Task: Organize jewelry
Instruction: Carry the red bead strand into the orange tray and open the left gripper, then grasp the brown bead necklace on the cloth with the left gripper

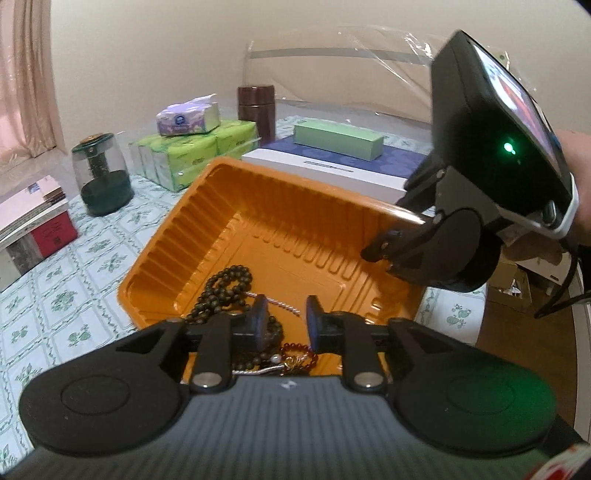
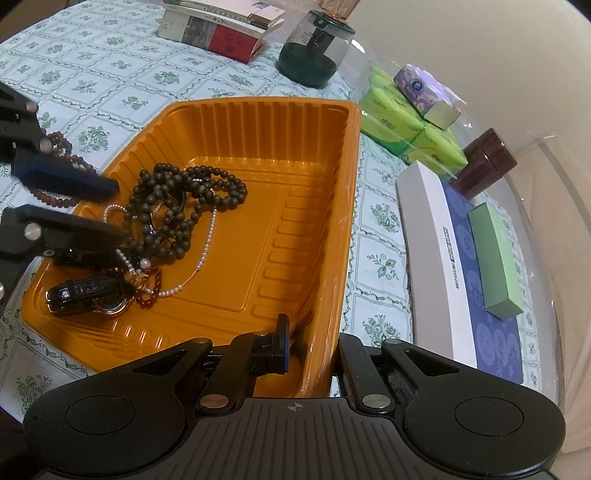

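Observation:
An orange plastic tray (image 2: pixel 258 122) lies on the flowered tablecloth. In it are a tangled dark bead necklace (image 2: pixel 184 199), a thin pearl strand (image 2: pixel 207 243), a black watch (image 2: pixel 88 291) and a red bead bracelet (image 2: pixel 147 291). A reddish-brown bead strand (image 2: pixel 62 144) lies on the cloth just outside the tray's left wall. My left gripper (image 1: pixel 288 325) hovers open over the jewelry pile, its fingers apart with nothing pressed between them. My right gripper (image 2: pixel 312 339) is shut on the tray's near rim, one finger inside the wall and one outside. In the left wrist view the right gripper (image 1: pixel 384 243) clamps that rim.
A stack of books (image 2: pixel 221 33), a glass jar with a green base (image 2: pixel 314 55), green tissue packs (image 2: pixel 406 129), a brown canister (image 2: pixel 487 162) and a white-and-blue box (image 2: pixel 436 258) with a green box (image 2: pixel 498 258) on it ring the tray. The table edge (image 1: pixel 480 314) runs at the right.

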A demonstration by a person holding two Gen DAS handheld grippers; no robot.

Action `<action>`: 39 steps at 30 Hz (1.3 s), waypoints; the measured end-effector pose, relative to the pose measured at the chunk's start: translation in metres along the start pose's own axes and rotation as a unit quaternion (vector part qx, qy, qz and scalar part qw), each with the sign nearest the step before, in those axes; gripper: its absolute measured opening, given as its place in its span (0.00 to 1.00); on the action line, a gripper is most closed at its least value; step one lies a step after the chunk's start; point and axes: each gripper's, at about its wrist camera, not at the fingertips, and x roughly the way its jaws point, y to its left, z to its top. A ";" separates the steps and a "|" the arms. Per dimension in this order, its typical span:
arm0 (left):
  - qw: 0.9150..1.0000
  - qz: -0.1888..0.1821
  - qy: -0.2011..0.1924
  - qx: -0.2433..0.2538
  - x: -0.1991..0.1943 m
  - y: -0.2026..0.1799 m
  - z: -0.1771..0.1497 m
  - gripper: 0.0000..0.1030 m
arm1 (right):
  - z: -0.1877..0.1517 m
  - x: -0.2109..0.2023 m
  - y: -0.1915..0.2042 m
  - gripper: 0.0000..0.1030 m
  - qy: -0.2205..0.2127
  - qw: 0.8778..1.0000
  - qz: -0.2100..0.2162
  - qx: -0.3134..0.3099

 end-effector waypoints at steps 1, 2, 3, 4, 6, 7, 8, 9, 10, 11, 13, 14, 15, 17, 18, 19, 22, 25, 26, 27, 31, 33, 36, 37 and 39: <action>1.000 0.004 -0.001 -0.002 -0.003 0.003 -0.001 0.19 | 0.000 0.000 0.000 0.07 0.000 1.000 0.000 0.000; 1.000 0.010 -0.002 -0.005 -0.006 0.007 -0.004 0.19 | 0.000 0.000 0.000 0.07 0.001 1.000 0.000 0.001; 1.000 0.016 -0.002 -0.008 -0.009 0.011 -0.006 0.19 | 0.000 0.000 0.000 0.07 0.001 1.000 0.000 0.001; 1.000 0.025 -0.003 -0.012 -0.013 0.016 -0.009 0.19 | 0.000 0.000 0.000 0.07 0.001 1.000 0.000 0.001; 0.999 0.044 -0.002 -0.024 -0.022 0.028 -0.016 0.22 | 0.000 0.000 0.000 0.07 0.001 1.000 0.000 0.002; 0.998 0.053 -0.002 -0.035 -0.026 0.035 -0.020 0.23 | 0.000 0.000 0.000 0.07 0.001 1.000 0.000 0.001; 0.997 0.064 0.000 -0.048 -0.032 0.043 -0.027 0.23 | 0.000 0.000 0.000 0.07 0.001 1.000 0.000 0.002; 0.996 0.073 0.002 -0.058 -0.036 0.050 -0.032 0.23 | 0.000 0.000 0.000 0.07 0.001 1.000 0.000 0.003; 0.994 0.086 0.005 -0.066 -0.041 0.057 -0.039 0.23 | -0.001 0.000 0.000 0.07 0.001 1.000 0.000 0.003; 0.992 0.102 0.009 -0.070 -0.045 0.063 -0.046 0.24 | -0.001 0.000 0.000 0.07 0.001 1.000 0.000 0.003; 0.988 0.137 0.021 -0.074 -0.055 0.074 -0.063 0.24 | -0.001 0.000 0.000 0.07 0.001 1.000 0.000 0.002; 0.985 0.148 0.027 -0.080 -0.059 0.081 -0.070 0.24 | -0.001 0.000 0.000 0.07 0.001 1.000 0.000 0.002; 0.983 0.159 0.032 -0.088 -0.064 0.087 -0.078 0.24 | -0.001 0.001 0.000 0.07 0.001 1.000 -0.001 0.002; 0.977 0.181 0.043 -0.104 -0.072 0.099 -0.094 0.24 | -0.001 0.001 0.000 0.07 0.001 1.000 0.000 0.003; 0.974 0.189 0.047 -0.111 -0.076 0.103 -0.101 0.24 | -0.001 0.001 0.000 0.07 0.001 1.000 0.000 0.003; 0.972 0.198 0.050 -0.118 -0.079 0.108 -0.107 0.24 | -0.001 0.000 0.000 0.07 0.001 1.000 0.000 0.003; 0.965 0.219 0.060 -0.133 -0.086 0.121 -0.122 0.24 | -0.002 0.000 0.000 0.07 0.003 1.000 -0.002 0.002; 0.961 0.231 0.064 -0.138 -0.087 0.128 -0.130 0.24 | -0.001 -0.001 0.001 0.07 0.004 1.000 -0.003 -0.001; 0.961 0.234 0.064 -0.137 -0.086 0.129 -0.131 0.24 | -0.001 -0.001 0.001 0.07 0.004 1.000 -0.004 -0.001; 0.961 0.234 0.064 -0.134 -0.085 0.130 -0.132 0.24 | 0.000 -0.001 0.001 0.07 0.005 1.000 -0.005 -0.002; 0.964 0.230 0.068 -0.114 -0.074 0.130 -0.130 0.24 | 0.000 -0.001 0.002 0.07 0.006 1.000 -0.005 -0.002; 0.969 0.218 0.064 -0.101 -0.068 0.125 -0.125 0.24 | 0.000 -0.001 0.002 0.07 0.007 1.000 -0.005 -0.003; 0.975 0.196 0.062 -0.080 -0.057 0.115 -0.118 0.24 | -0.001 0.000 0.001 0.07 0.007 1.000 -0.005 -0.002; 0.977 0.188 0.061 -0.076 -0.054 0.112 -0.116 0.24 | -0.001 0.000 0.001 0.07 0.007 1.000 -0.005 -0.001; 0.980 0.174 0.061 -0.075 -0.046 0.106 -0.113 0.25 | -0.001 0.000 0.001 0.07 0.007 1.000 -0.004 -0.001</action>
